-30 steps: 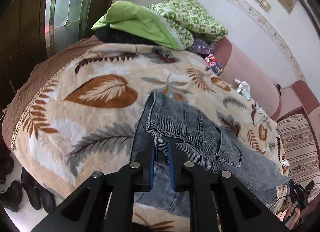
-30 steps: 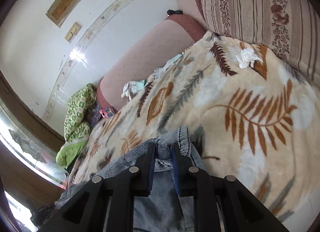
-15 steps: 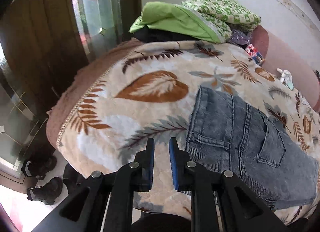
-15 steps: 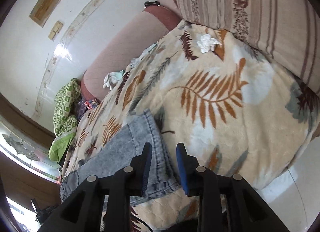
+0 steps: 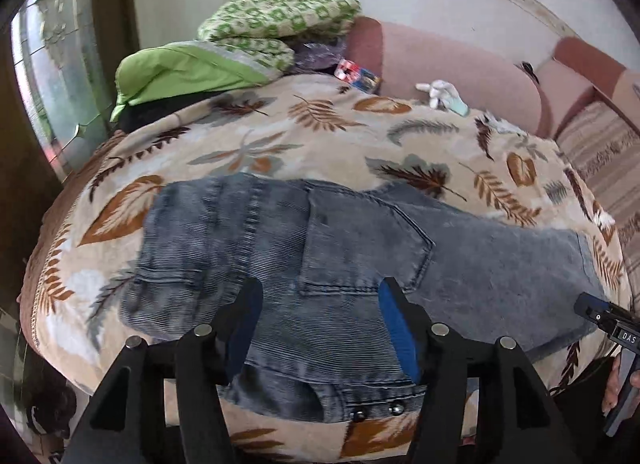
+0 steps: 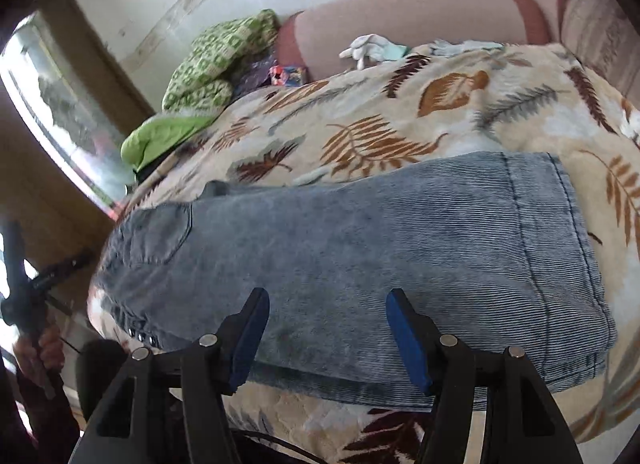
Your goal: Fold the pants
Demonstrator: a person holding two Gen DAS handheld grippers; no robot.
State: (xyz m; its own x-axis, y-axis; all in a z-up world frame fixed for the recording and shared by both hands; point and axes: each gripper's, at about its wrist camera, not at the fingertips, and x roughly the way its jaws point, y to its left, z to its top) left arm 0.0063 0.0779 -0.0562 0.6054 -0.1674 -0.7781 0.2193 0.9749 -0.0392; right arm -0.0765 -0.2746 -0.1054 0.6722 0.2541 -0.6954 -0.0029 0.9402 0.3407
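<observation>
- Grey-blue denim pants (image 5: 320, 264) lie flat on leaf-print blanket (image 5: 280, 136), long axis left-right.
- Left gripper (image 5: 318, 328) nearer waistband, right gripper (image 6: 326, 338) nearer hem; both gape, empty.

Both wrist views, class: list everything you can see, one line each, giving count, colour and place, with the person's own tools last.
jeans: one, grey-blue denim, flat on the blanket.
blanket: one, cream with brown and grey leaves, covering the sofa.
quilt: one, green and white, far end.
pillow: one, bright green, beside the quilt.
glove: one, white, by the pink backrest.
left gripper: one, black with blue pads, open over the jeans.
right gripper: one, same colours, open.
</observation>
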